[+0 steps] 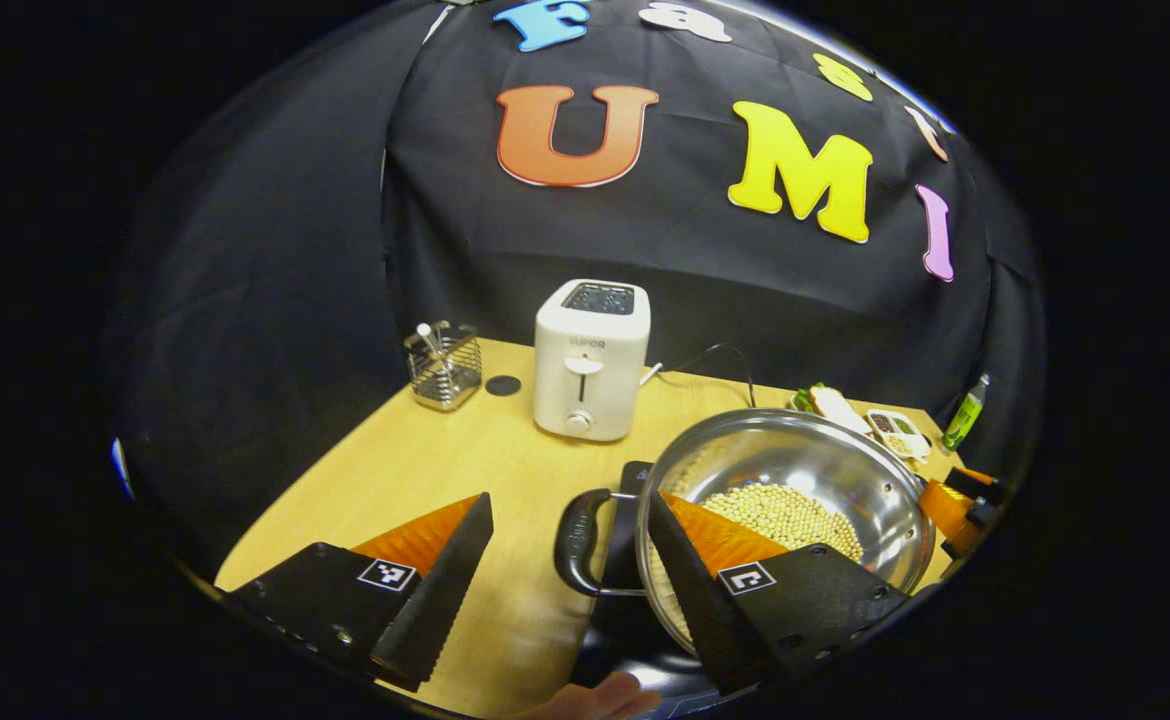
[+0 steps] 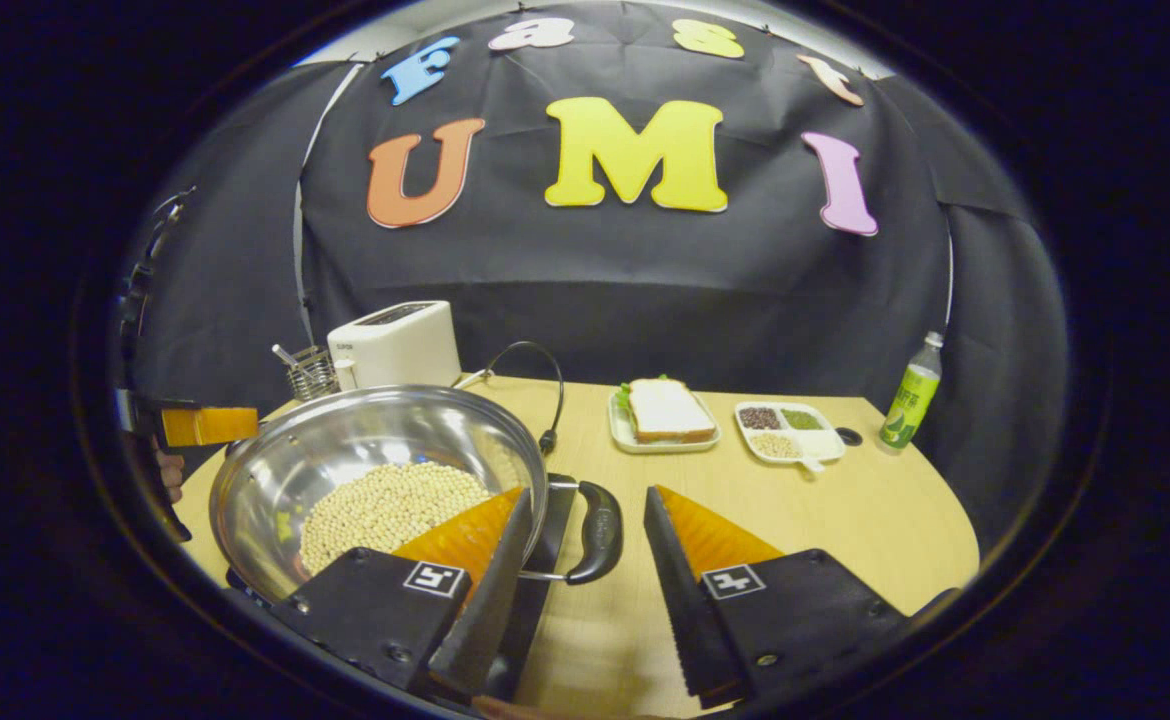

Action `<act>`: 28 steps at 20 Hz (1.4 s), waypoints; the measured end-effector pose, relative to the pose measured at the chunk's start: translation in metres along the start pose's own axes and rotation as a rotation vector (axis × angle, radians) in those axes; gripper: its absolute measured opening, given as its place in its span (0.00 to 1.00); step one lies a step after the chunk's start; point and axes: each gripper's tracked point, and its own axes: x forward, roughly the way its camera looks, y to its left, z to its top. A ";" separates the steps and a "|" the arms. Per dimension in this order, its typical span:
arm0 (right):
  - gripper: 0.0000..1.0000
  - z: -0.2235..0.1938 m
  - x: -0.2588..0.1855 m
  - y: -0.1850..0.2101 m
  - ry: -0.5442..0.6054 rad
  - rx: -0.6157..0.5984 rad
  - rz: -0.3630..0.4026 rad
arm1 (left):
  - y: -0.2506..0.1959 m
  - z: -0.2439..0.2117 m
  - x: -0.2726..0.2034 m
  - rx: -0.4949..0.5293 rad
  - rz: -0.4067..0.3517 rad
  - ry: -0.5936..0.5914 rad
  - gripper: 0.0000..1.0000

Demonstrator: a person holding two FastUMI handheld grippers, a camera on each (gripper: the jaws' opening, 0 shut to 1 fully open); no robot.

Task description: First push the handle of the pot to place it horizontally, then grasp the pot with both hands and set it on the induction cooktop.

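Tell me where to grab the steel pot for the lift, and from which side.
Grip the two black loop handles, one per gripper: left gripper on the pot's handle, right gripper on the opposite handle. Come in from the outer sides; each loop lies between open fingers, while the rim is round and slick.

- The pot (image 2: pixel 375 450) is bright, mirror-like silver steel, with pale cream beans (image 2: pixel 385 505) heaped inside.
- Its loop handle (image 2: pixel 597 530) is glossy black on a thin silver wire frame.
- The induction cooktop (image 2: pixel 543 540) under it shows black.
- The table (image 2: pixel 845 520) is light yellow wood (faint grain).
- The toaster (image 1: pixel 590 360) is off-white with dark slots on top.
- The wire caddy (image 1: pixel 443 368) is silver mesh.
- The bottle (image 2: pixel 911 395) is lime green with a pale cap.
- The sandwich (image 2: pixel 667 408) is white bread over a green leaf, on a white plate.
- The divided dish (image 2: pixel 787 428) is white, holding dark brown, green and beige grains.
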 end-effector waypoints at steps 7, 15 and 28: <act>0.83 0.020 -0.081 -0.006 -0.089 0.055 -0.013 | -0.017 0.037 -0.091 0.019 -0.042 -0.158 0.96; 0.97 0.053 -0.206 -0.053 -0.268 0.097 -0.060 | -0.067 0.063 -0.229 0.061 -0.107 -0.325 0.95; 0.98 0.092 -0.410 -0.191 -0.515 0.100 -0.252 | -0.136 0.080 -0.373 0.054 -0.109 -0.499 0.95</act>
